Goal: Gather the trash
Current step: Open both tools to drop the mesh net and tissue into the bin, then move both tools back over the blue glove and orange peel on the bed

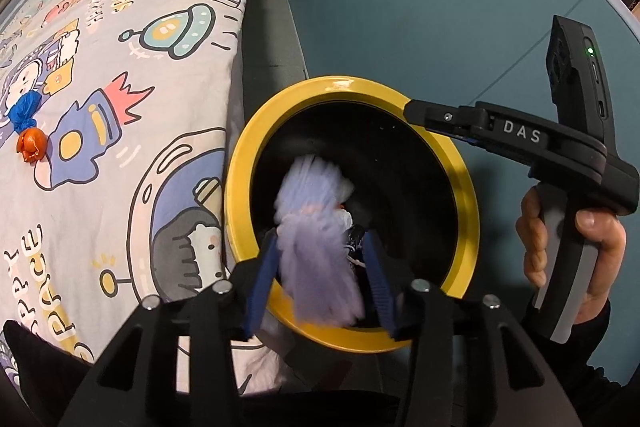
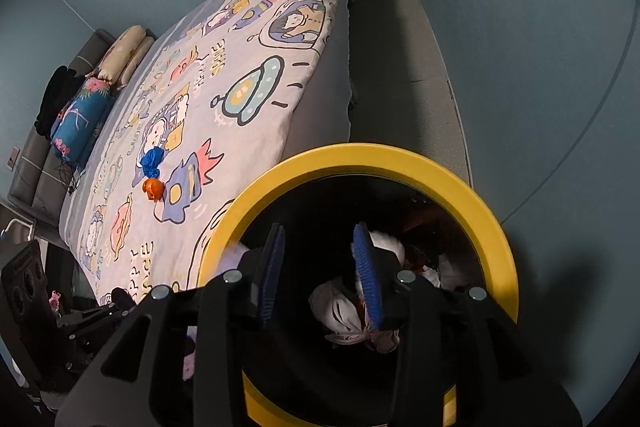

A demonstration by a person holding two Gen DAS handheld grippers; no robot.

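A black bin with a yellow rim (image 1: pixel 256 131) stands beside the bed; it also shows in the right wrist view (image 2: pixel 400 159). My left gripper (image 1: pixel 320 263) is open over the bin's mouth, and a blurred pale lilac wad (image 1: pixel 316 227) sits between its fingers, seemingly dropping. My right gripper (image 2: pixel 320 267) holds the bin's rim; in the left wrist view its fingers (image 1: pixel 440 117) are shut on the rim. White crumpled trash (image 2: pixel 344 311) lies inside the bin. A blue wad (image 1: pixel 24 109) and an orange wad (image 1: pixel 32 145) lie on the bedcover, also in the right wrist view: blue wad (image 2: pixel 153 161), orange wad (image 2: pixel 154 189).
The bed has a cartoon space-print cover (image 1: pixel 120 67) and pillows (image 2: pixel 100 99) at its head. Grey floor (image 2: pixel 404 75) runs between the bed and the teal wall (image 1: pixel 420 7). A black stand (image 2: pixel 28 287) is at the lower left.
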